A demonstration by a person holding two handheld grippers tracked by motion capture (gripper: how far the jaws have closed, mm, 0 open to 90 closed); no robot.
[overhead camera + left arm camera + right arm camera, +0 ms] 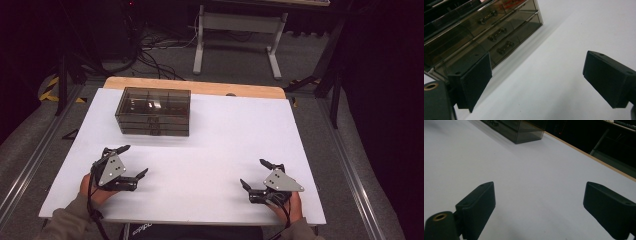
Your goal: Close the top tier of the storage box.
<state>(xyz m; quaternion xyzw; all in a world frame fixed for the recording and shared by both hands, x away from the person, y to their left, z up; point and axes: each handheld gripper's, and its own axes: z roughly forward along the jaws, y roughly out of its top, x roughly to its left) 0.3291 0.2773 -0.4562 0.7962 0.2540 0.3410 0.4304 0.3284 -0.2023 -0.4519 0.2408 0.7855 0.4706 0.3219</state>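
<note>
A smoky transparent drawer box (154, 111) with three stacked drawers stands on the white table top (215, 145) toward the back left. In the left gripper view the drawer box (481, 32) shows its small metal handles (505, 47) close ahead. My left gripper (136, 161) rests near the front left, open, with nothing between its jaws. My right gripper (255, 173) rests near the front right, open and holding nothing. In the right gripper view the drawer box (516, 128) stands far off at the top.
The table's wooden back edge (200, 87) shows behind the white top. Beyond it on the dark floor are cables (150, 52) and a white desk frame (235, 37). Bare white surface lies between the two grippers.
</note>
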